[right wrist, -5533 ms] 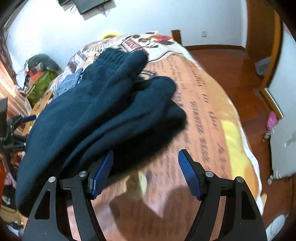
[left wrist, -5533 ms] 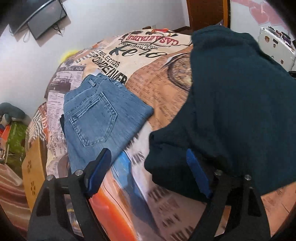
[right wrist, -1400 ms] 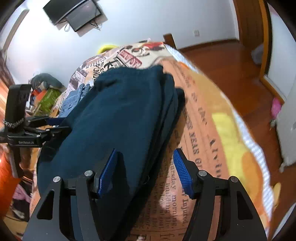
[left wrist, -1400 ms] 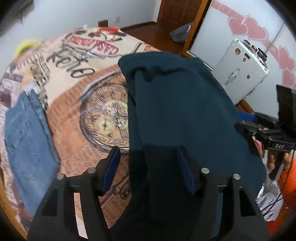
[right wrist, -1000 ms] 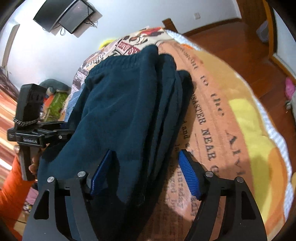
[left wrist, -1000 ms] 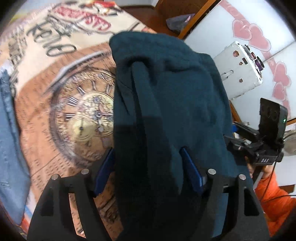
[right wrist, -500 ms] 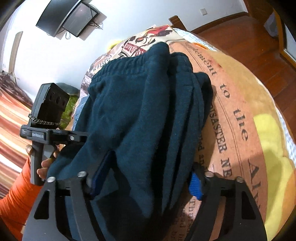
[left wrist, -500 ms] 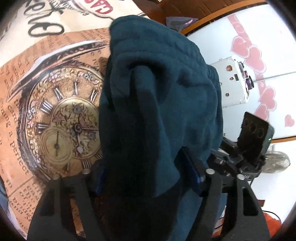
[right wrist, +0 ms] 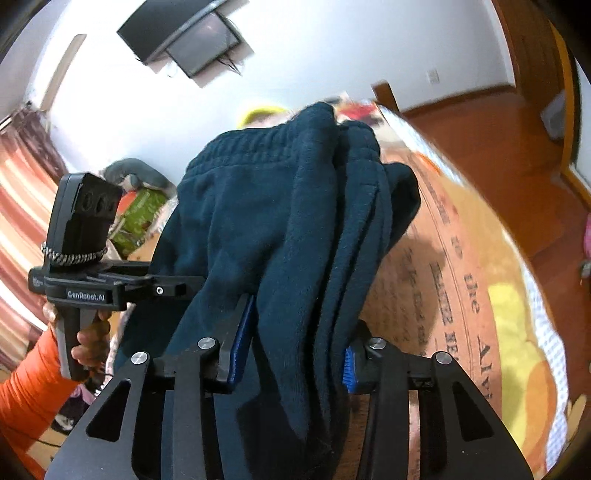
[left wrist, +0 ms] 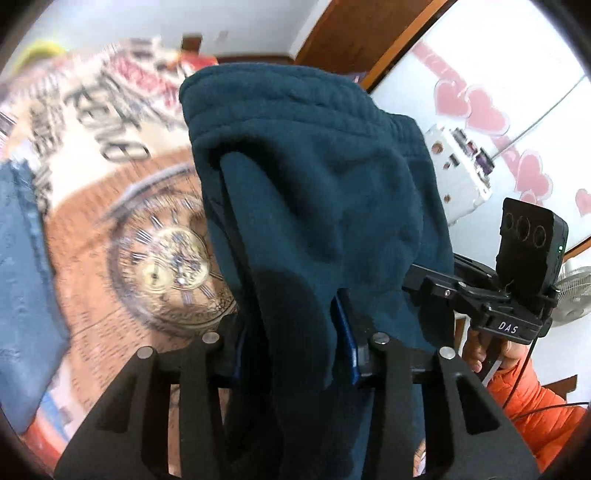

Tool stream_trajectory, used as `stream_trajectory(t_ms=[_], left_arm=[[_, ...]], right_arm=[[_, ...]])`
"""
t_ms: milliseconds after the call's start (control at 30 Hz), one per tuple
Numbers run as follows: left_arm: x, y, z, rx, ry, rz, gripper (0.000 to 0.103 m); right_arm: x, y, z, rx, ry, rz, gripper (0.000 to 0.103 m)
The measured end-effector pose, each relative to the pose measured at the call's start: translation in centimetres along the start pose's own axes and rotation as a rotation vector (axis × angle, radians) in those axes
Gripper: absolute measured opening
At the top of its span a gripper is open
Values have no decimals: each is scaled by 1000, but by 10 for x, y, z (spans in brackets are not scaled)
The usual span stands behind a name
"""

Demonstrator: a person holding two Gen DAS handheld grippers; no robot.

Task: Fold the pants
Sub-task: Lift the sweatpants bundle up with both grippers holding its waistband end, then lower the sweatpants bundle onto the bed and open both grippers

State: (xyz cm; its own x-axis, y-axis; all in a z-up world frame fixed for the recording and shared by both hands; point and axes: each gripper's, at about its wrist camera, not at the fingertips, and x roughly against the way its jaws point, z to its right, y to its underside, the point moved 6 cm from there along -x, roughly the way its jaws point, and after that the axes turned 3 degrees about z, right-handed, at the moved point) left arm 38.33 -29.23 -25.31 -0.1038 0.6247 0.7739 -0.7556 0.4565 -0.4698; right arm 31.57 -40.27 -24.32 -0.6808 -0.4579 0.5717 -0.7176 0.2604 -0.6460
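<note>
The bed [left wrist: 110, 236], under its printed newspaper-and-clock cover, filled the lower background of both wrist views. Your dark teal sweatpants [left wrist: 317, 206] lay bunched over it, their near end lifted off the cover and gathered into both tools, with the elastic waistband [right wrist: 258, 147] at the far end, farthest from you. On the bed, well to the left of the sweatpants as the left wrist camera saw them, lay a pair of blue jeans [left wrist: 22, 280].

Your left gripper [left wrist: 295, 339] had a thick fold of the sweatpants between its blue pads, and its jaws were closing on that fold at a narrow gap. Your right gripper [right wrist: 291, 354] likewise had several stacked layers of the sweatpants between its pads, its jaws closing on the cloth.

Each tool showed in the other's camera, at either side of the sweatpants, held by a hand [right wrist: 92, 343] in an orange sleeve [left wrist: 535, 406]. On the wall beyond the bed hung a dark screen [right wrist: 184, 33].
</note>
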Motion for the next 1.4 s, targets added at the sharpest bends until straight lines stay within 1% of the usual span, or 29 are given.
stream_trajectory(t_ms=[100,200,367,500,533,633,667,733,867,933,967,1033,1167,1333,1400], left_arm=[[39,0,2,9,-5,80,39],[77,1,0,22,-26,157,37],[145,2,-7,8,-134,312,36],[198,16,-25,-4,-225,414,36],[211,18,-33,2,-246,439,36],[236,25,-53,43,-267,485,36],[245,27,-65,71,-265,498,36],[259,32,-88,113,-269,512,36],[271,38,-124,161,-316,520,36],[273,40,-143,184,-337,520,36],[276,44,-160,200,-343,518,36],[274,46,-182,230,-348,511,36],[251,44,-227,273,-368,487,36],[211,40,-282,326,-377,422,36],[195,35,-298,352,-374,407,36]], right_arm=[[15,-15,-27,45,-14,55,36],[25,-33,-63,113,-30,112,36],[25,-56,-122,194,-87,177,36],[6,-73,-171,261,-140,205,36],[-4,-80,-177,270,-150,207,36],[-26,-91,-210,306,-194,212,36],[-28,-90,-219,315,-205,214,36],[-46,-95,-233,328,-229,209,36],[-85,-102,-259,345,-270,174,36],[-105,-105,-266,353,-284,150,36],[-116,-106,-269,355,-290,138,36],[-136,-107,-274,357,-297,112,36],[-179,-109,-268,348,-292,64,36],[-242,-115,-250,344,-247,-6,36],[-257,-106,-246,332,-226,-29,36]])
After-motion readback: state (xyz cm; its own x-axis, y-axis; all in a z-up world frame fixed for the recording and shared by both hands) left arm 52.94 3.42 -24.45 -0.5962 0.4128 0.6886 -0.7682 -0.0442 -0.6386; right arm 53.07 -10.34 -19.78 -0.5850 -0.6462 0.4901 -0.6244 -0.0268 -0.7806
